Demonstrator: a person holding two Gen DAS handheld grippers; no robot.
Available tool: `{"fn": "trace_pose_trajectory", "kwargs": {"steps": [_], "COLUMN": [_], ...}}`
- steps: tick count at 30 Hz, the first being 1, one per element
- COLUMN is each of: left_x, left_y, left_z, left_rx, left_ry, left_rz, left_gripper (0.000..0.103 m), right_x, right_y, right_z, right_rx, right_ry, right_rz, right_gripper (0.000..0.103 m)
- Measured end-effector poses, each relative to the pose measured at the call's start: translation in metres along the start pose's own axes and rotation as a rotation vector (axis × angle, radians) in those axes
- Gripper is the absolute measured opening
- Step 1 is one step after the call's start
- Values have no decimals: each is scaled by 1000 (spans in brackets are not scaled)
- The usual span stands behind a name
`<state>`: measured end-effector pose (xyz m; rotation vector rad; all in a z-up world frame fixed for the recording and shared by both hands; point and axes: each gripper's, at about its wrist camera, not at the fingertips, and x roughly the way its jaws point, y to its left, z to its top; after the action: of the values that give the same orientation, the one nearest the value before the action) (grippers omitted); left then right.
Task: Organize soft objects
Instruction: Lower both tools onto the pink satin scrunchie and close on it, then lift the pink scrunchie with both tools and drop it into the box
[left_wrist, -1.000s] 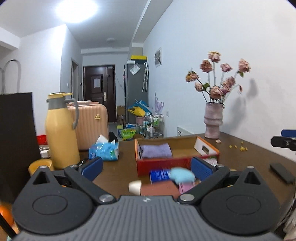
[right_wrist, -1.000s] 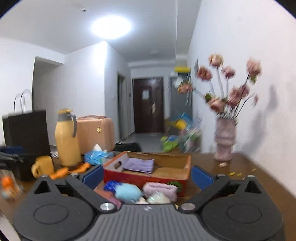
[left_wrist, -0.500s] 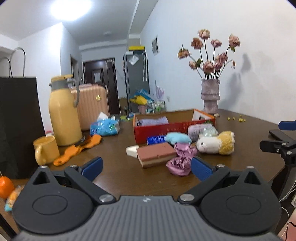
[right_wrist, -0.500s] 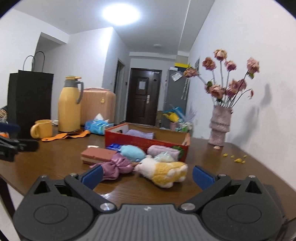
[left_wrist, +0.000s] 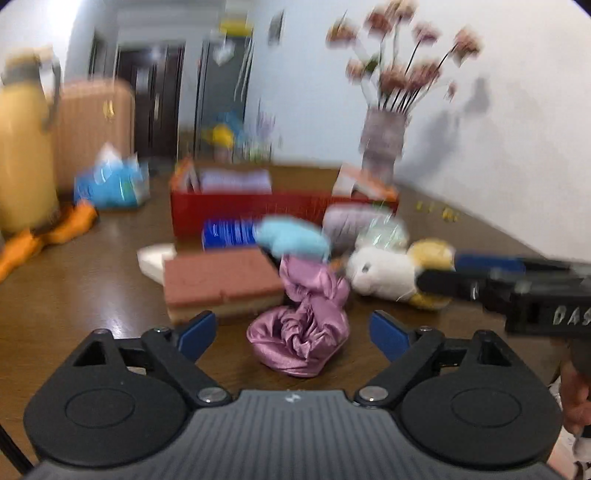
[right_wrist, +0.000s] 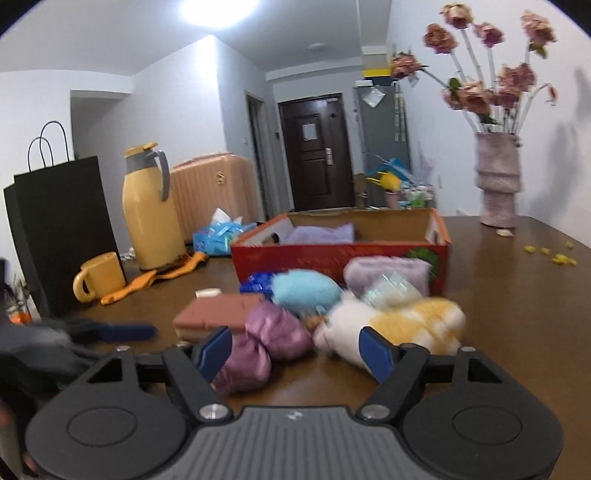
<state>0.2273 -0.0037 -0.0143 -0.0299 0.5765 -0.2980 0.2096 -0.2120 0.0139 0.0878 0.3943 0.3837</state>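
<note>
A pile of soft things lies in front of a red cardboard box (left_wrist: 236, 214) (right_wrist: 332, 254): a purple satin scrunchie (left_wrist: 303, 332) (right_wrist: 269, 336), a white and yellow plush toy (left_wrist: 391, 273) (right_wrist: 399, 321), a light blue fluffy piece (left_wrist: 291, 236) (right_wrist: 306, 291), a lilac fluffy piece (right_wrist: 384, 269) and a pink sponge block (left_wrist: 221, 284) (right_wrist: 218, 314). A lilac cloth (right_wrist: 321, 234) lies inside the box. My left gripper (left_wrist: 291, 332) is open with the scrunchie between its fingers. My right gripper (right_wrist: 295, 347) is open, close in front of the scrunchie and the plush toy.
A yellow jug (right_wrist: 147, 218), a yellow mug (right_wrist: 99, 277), an orange cloth (right_wrist: 166, 273), a black paper bag (right_wrist: 59, 229) and a blue tissue pack (right_wrist: 221, 236) stand at the left. A vase of dried roses (right_wrist: 496, 181) stands at the back right. The table is brown wood (right_wrist: 517, 295).
Both grippers have moved forward and down toward the pile. The scrunchie now sits between my left fingers, and my right gripper has closed in on the scrunchie and plush toy.
</note>
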Motion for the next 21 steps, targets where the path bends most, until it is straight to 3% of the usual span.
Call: {"fn": "trace_pose_trajectory", "kwargs": {"steps": [1, 2, 3, 4, 7, 9, 10, 13, 18, 19, 21], "left_x": [11, 20, 23, 24, 18, 13, 9, -6, -38, -43, -48], "left_y": [3, 8, 12, 16, 25, 33, 36, 40, 37, 34, 29], "left_z": [0, 0, -1, -2, -3, -5, -6, -11, -31, -35, -39], "left_rx": [-19, -39, -55, -64, -67, -77, -79, -92, -67, -54, -61], "left_ry": [32, 61, 73, 67, 63, 63, 62, 77, 55, 40, 31], "left_rz": [-3, -27, -65, -105, -155, -158, -152, -156, -205, -231, -267], "left_gripper": [74, 53, 41, 33, 24, 21, 17, 17, 19, 23, 41], "right_x": [13, 25, 37, 51, 94, 113, 119, 111, 41, 29, 7], "right_y": [0, 1, 2, 4, 8, 9, 9, 9, 9, 4, -3], "right_z": [6, 10, 14, 18, 22, 21, 19, 10, -24, -32, -49], "right_rx": [-5, -12, -20, -37, -70, -66, -56, -8, 56, 99, 190], "right_ry": [7, 20, 39, 61, 128, 156, 169, 197, 161, 146, 106], "right_rz": [16, 31, 44, 63, 111, 110, 104, 137, 122, 116, 90], "right_gripper": [71, 68, 66, 64, 52, 45, 31, 30, 28, 28, 28]}}
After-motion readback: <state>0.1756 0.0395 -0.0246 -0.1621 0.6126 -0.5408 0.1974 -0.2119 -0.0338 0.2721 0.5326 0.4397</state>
